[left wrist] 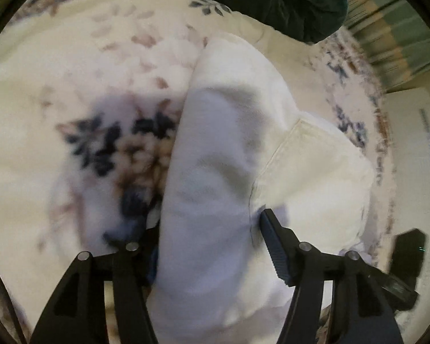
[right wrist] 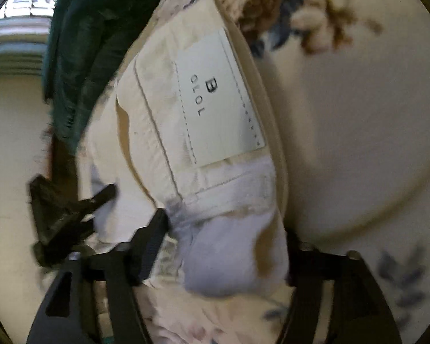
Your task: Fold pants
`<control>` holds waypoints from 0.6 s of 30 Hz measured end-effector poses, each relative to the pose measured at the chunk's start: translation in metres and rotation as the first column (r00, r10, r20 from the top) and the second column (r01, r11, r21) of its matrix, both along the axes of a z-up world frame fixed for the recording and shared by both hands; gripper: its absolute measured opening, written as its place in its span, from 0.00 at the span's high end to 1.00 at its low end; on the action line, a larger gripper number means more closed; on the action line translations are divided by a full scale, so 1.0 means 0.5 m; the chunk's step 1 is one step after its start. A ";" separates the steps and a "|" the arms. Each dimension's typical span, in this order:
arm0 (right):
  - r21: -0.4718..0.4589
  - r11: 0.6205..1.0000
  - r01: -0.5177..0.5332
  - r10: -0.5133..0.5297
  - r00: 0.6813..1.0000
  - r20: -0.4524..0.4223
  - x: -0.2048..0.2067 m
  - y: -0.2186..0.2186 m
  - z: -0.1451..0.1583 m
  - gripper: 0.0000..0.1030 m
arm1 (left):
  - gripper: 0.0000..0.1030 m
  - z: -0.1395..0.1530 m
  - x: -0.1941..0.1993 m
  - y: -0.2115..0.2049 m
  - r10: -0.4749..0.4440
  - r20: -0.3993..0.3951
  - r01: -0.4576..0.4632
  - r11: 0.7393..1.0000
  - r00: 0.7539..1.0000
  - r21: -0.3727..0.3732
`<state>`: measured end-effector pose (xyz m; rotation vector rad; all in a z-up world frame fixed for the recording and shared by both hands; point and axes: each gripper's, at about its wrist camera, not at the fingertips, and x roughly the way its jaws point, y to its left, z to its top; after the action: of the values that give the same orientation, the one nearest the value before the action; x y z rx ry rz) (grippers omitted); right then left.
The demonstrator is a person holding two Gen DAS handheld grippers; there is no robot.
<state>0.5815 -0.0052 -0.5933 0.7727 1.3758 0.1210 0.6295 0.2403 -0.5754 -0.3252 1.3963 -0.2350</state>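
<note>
The white pants [left wrist: 215, 172] lie bunched on a cream rug with blue and tan flowers [left wrist: 86, 86], and both views are smeared by motion. In the left wrist view the cloth runs as a thick fold from six o'clock up toward twelve, with a seamed panel spreading out toward three o'clock. The left gripper [left wrist: 209, 238] straddles this fold: its ribbed right finger [left wrist: 273, 246] stands just beside the cloth's edge, its other finger is hidden behind the fabric at about seven o'clock, and the jaws stand apart with the fold between them; I cannot tell whether the pads press it. In the right wrist view the waistband lies at centre, bearing a sewn white label [right wrist: 220, 97] printed with a B and small letters. The right gripper [right wrist: 226, 246] has its jaws wide apart, a hanging lump of pants between them without being pinched; its left finger [right wrist: 153, 238] shows at seven o'clock, the other is hidden. The left gripper appears there too, at nine o'clock, as a black blur. A dark green cushion [right wrist: 94, 43] sits at eleven o'clock, beyond the pants.
</note>
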 end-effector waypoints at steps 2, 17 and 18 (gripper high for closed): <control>-0.101 0.995 -0.013 0.013 1.000 0.001 -0.003 0.006 0.050 0.10 | 0.43 0.055 -0.017 -0.033 -0.015 0.043 0.009 0.990 0.999 0.137; -0.562 0.827 0.024 0.107 0.974 0.199 -0.341 0.021 0.667 0.08 | 0.10 0.609 -0.423 -0.141 -0.077 0.336 -0.030 0.953 0.939 0.301; -0.578 0.816 0.017 0.134 0.967 0.217 -0.385 0.022 0.728 0.08 | 0.10 0.639 -0.449 -0.144 -0.078 0.345 -0.031 0.953 0.935 0.301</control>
<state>0.3890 0.0057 -0.2296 0.1896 1.1049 -0.1480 0.4053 0.1685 -0.2562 -0.0070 1.0578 -0.0895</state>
